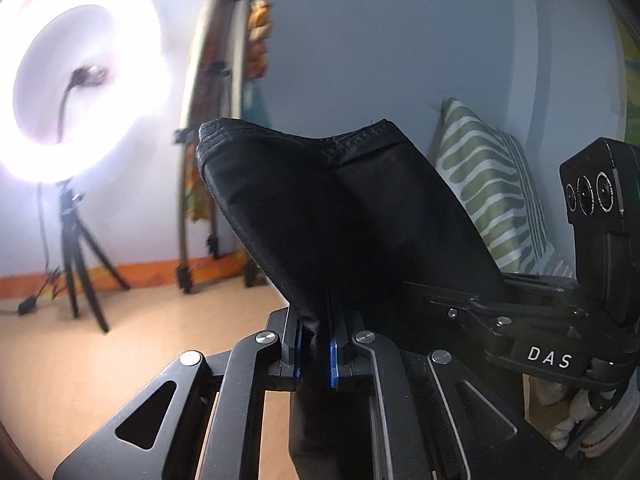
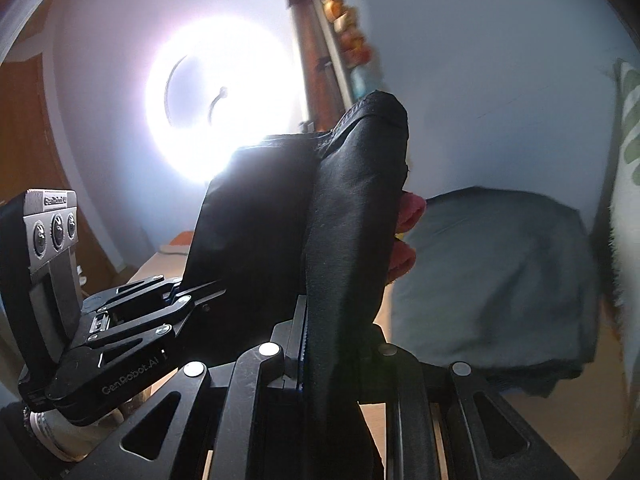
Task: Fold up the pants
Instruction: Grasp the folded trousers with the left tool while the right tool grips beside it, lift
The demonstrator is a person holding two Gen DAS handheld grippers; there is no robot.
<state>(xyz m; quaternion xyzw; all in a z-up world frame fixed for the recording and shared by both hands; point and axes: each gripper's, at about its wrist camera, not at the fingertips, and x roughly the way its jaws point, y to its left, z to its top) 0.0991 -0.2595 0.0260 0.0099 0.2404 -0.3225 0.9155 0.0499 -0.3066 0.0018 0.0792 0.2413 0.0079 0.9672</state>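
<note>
The black pants (image 1: 332,208) are lifted in the air, their hemmed edge standing up in front of both cameras. My left gripper (image 1: 316,352) is shut on a bunch of the black cloth. My right gripper (image 2: 320,344) is shut on another part of the pants (image 2: 340,216). In the left wrist view the right gripper (image 1: 520,320) comes in from the right, close beside mine. In the right wrist view the left gripper (image 2: 132,320) lies at the lower left, its fingers reaching into the same cloth. The rest of the pants hangs out of sight below.
A bright ring light on a tripod (image 1: 76,92) stands on the wooden floor at left. A folded wooden stand (image 1: 216,136) leans on the pale wall. A green striped pillow (image 1: 492,192) is at right. A stack of dark folded clothes (image 2: 496,280) lies at right.
</note>
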